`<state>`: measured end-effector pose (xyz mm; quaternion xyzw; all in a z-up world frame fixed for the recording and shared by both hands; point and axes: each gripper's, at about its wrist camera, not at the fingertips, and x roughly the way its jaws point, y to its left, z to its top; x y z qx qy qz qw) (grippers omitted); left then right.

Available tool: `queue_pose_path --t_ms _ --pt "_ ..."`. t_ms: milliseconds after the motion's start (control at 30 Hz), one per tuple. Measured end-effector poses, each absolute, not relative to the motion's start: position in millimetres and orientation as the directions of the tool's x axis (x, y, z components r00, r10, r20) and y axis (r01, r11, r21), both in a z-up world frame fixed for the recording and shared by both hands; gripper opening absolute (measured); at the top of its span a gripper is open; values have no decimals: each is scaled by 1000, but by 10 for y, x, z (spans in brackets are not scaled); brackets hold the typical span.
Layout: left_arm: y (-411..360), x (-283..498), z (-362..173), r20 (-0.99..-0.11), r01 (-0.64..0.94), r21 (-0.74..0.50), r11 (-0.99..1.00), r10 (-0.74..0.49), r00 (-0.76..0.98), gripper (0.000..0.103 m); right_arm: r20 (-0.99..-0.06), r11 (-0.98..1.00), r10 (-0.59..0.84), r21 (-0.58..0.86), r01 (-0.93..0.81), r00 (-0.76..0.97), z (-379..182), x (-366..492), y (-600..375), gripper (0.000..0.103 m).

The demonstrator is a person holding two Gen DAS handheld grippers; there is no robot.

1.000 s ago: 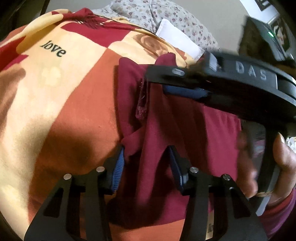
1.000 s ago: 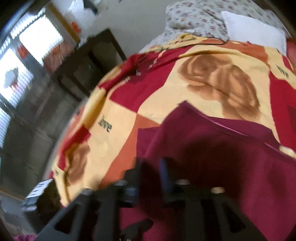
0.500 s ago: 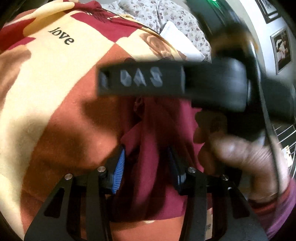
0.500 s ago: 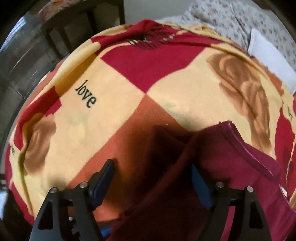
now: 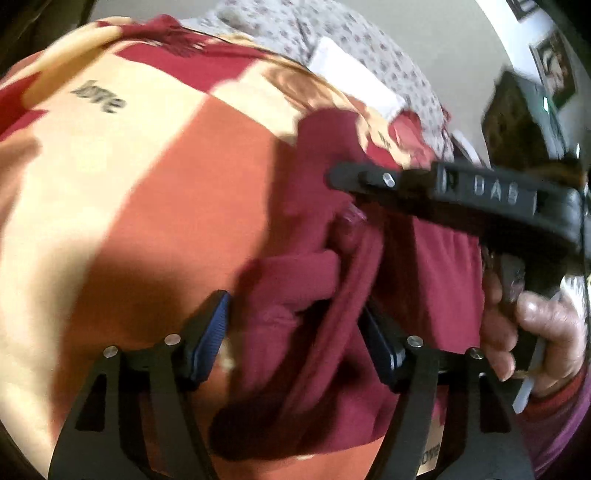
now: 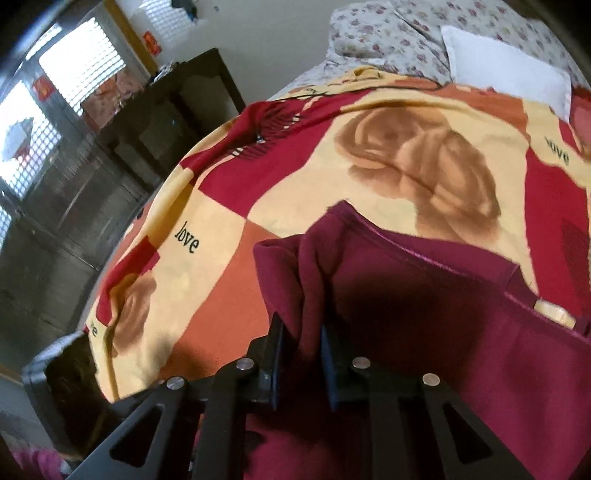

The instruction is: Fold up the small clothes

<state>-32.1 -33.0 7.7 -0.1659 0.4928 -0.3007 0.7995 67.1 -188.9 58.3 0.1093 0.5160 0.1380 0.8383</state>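
A maroon garment (image 5: 436,277) lies bunched on a chequered red, orange and cream blanket (image 5: 166,203). My left gripper (image 5: 295,339) is low over the garment's near edge. Its jaws are opening, and a rolled fold lies loose between the blue pads without being pressed. In the right wrist view my right gripper (image 6: 302,358) has its jaws closing, and the pads pinch an upright fold of the maroon garment (image 6: 443,314). That fold is lifted off the blanket (image 6: 406,155). The right tool's black housing (image 5: 498,195), marked DAS, crosses the left wrist view above the cloth.
A person's hand (image 5: 543,332) grips the right tool's handle at the right edge. A white pillow (image 6: 506,77) and floral bedding (image 6: 388,33) lie at the head of the bed. A dark wooden cabinet (image 6: 177,107) stands beyond the bed's left side, near windows.
The left jaws have spread wider, freeing the fold they pinched. The right gripper, open over the cloth half a second ago, has closed on a fold and pulled back to the right.
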Motion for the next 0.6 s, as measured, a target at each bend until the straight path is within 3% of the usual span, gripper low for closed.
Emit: queue_pose_path --t_ms 67,467,600 --pt "-420 -320 75 -702 342 -536 772 -632 328 50 -841 940 341 318 -126 421 560 682 -1868 17" --pt "-405 -438 72 -704 331 -540 774 -630 327 43 -891 954 301 279 -113 341 484 865 -1677 18" --pt "-372 -446 59 -697 323 -553 768 -639 326 43 -926 969 234 199 -146 297 417 969 -1458 38"
